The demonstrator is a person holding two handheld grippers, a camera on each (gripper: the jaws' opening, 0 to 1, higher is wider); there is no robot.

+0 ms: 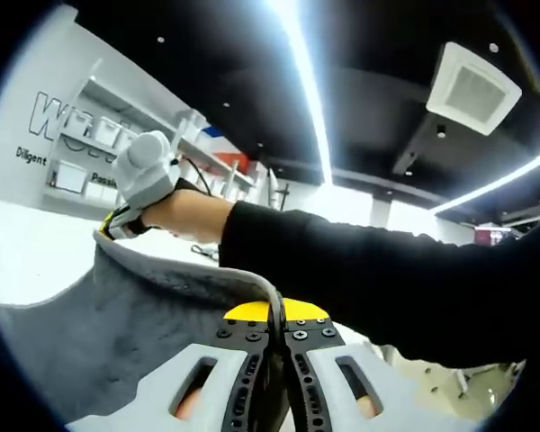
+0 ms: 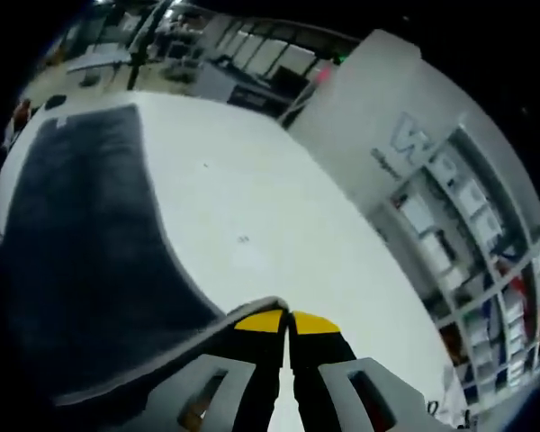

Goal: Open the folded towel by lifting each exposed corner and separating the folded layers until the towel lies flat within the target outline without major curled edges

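A showroom-like lab: lettered white wall point(image 1: 45, 126), display shelves point(image 2: 450, 234) (stocked with boxes), ceiling light strips point(image 1: 306, 81).

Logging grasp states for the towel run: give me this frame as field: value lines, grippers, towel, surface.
left gripper: jaws shut on towel edge, towel lifted
right gripper: jaws shut on towel edge
towel: dark grey, light border, held at two points, far part lying spread on table
table: white, bare beside towel
other gripper in left gripper view: white-bodied, person's hand on it, pinching the towel's far corner
target outline: cannot tell
background: shelving along wall
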